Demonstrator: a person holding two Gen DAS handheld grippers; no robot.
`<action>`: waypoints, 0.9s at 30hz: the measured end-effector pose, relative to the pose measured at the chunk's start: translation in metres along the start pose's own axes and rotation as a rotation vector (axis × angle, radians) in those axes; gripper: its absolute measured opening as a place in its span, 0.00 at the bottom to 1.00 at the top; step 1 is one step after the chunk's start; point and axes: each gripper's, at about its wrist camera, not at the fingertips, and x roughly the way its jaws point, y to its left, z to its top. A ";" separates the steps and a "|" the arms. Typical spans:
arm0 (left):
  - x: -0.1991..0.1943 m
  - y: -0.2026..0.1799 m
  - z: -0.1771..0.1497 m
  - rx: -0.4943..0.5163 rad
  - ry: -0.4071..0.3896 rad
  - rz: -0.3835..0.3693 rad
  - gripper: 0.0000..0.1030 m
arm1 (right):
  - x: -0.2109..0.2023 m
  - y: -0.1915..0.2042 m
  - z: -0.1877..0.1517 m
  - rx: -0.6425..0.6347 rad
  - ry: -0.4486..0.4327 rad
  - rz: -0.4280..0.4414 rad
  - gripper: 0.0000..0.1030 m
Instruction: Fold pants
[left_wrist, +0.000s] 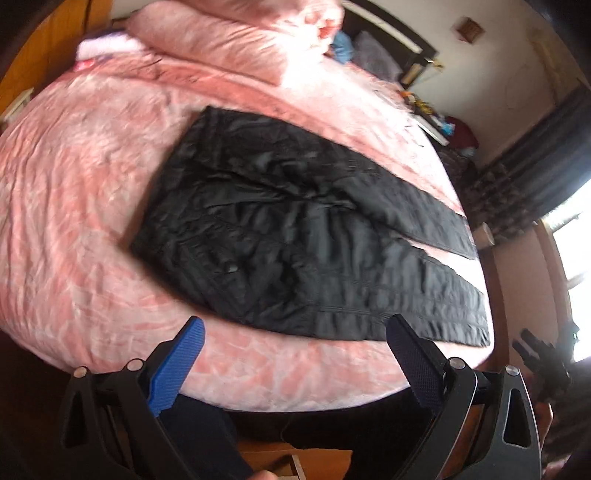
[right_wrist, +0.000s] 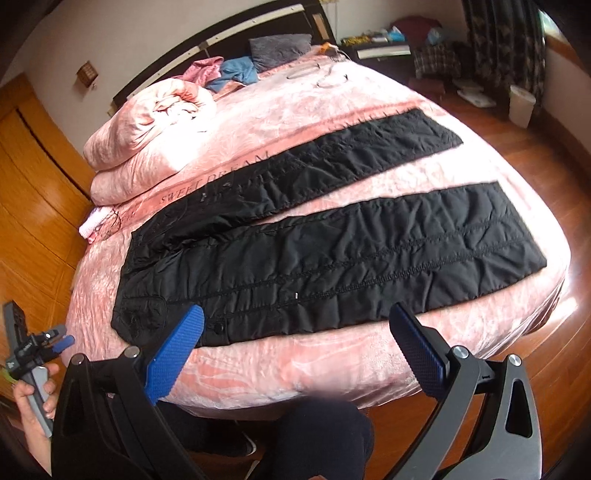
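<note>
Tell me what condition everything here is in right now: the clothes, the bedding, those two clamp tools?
Black quilted pants: spread flat on the bed, unfolded, legs apart.
Pink velvety bedspread: laid over the bed, lightly rumpled.
Pink rolled duvet: bundled up near the headboard.
Grey pillow: lying at the headboard.
Left gripper: fingers open, holding nothing.
Right gripper: fingers open, holding nothing.
</note>
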 end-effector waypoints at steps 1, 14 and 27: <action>0.013 0.023 0.007 -0.068 0.027 0.002 0.96 | 0.008 -0.018 0.002 0.050 0.015 0.036 0.97; 0.114 0.153 0.035 -0.517 0.159 -0.070 0.48 | 0.051 -0.121 -0.016 0.266 0.069 0.121 0.97; 0.126 0.148 0.036 -0.510 0.112 -0.049 0.50 | 0.026 -0.296 0.015 0.675 -0.099 0.079 0.82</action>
